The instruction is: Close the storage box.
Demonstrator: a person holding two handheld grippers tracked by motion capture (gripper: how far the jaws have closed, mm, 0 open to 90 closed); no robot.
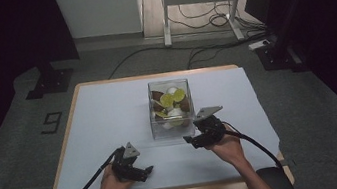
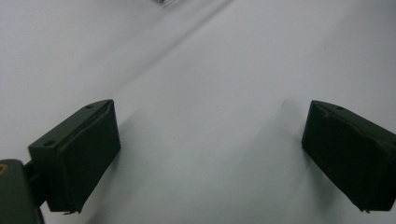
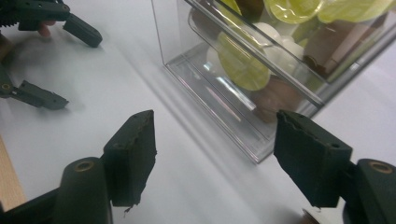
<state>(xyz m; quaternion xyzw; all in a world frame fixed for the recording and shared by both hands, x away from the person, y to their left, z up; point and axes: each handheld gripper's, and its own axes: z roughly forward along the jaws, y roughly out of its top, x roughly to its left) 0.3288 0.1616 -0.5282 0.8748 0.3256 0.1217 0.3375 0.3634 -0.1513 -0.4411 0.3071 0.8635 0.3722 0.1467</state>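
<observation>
The right gripper point(image 3: 212, 158) has its jaws well apart with nothing between them, just short of the clear box point(image 1: 170, 108), whose near corner sits at about one o'clock from the jaws. To do this well, I would line the pads square to that wall before closing, since smooth hard plastic can slip. The left gripper point(image 2: 210, 158) rests wide open and empty on the white sheet point(image 1: 108, 113), at eight o'clock from the box. Inside lie rounded yellow, white and brown pieces point(image 1: 172, 99), glossy and piled loosely.
</observation>
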